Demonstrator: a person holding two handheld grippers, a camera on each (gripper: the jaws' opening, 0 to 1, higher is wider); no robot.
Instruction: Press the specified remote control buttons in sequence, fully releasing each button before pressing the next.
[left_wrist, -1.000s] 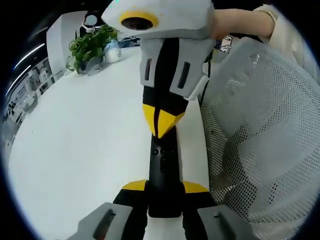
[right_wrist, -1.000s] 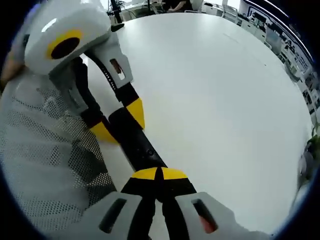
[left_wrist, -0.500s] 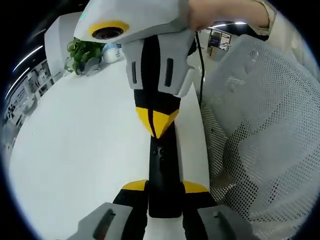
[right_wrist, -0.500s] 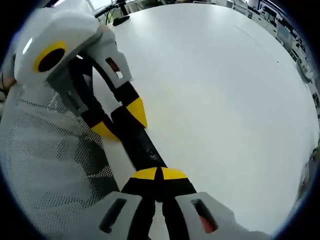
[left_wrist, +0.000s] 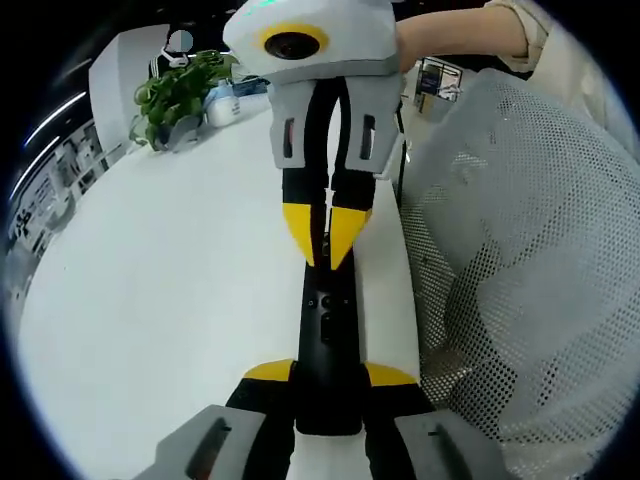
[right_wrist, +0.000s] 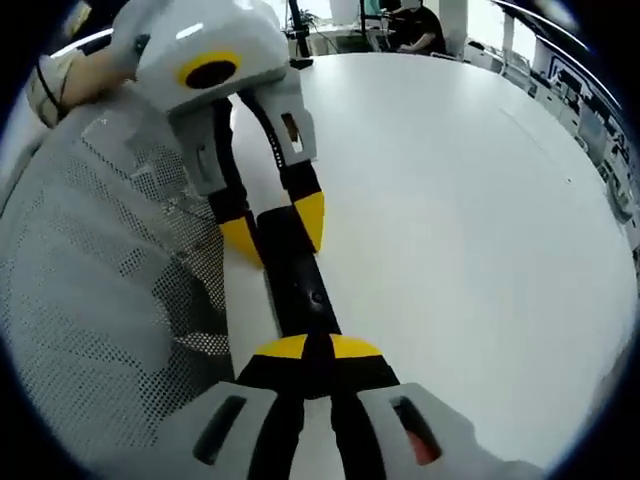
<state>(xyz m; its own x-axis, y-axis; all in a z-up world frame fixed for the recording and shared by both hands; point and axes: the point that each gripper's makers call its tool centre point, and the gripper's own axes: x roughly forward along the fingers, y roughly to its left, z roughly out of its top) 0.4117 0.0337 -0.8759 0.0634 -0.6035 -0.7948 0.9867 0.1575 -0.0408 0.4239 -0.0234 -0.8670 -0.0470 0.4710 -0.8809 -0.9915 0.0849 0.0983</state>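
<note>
Black remote control (left_wrist: 325, 330) lying lengthwise near the white table (left_wrist: 170, 300) edge, clamped at its near end by the left gripper (left_wrist: 328, 375) — yellow-tipped jaws one each side of the body, grasping it. Small buttons visible mid-body in left gripper view; labels too small to read.

Right gripper (left_wrist: 327, 235) coming in from the far side in left gripper view, tips pointed down at the remote's far end, jaws clenched together with just a thin slit between. Contact w/ a button: can't tell, tips overlap the remote from this angle.

Right gripper view: same setup mirrored — right gripper (right_wrist: 317, 349) tips closed over the remote (right_wrist: 298, 285), left gripper (right_wrist: 272, 228) straddling its other end.

White mesh chair back (left_wrist: 530, 290) just beside the table edge, next to the remote. Potted plant (left_wrist: 178, 95) and a small white container (left_wrist: 222, 103) at the far table end, well apart from the remote. Person's hand (left_wrist: 455, 38) on the right gripper's housing.
</note>
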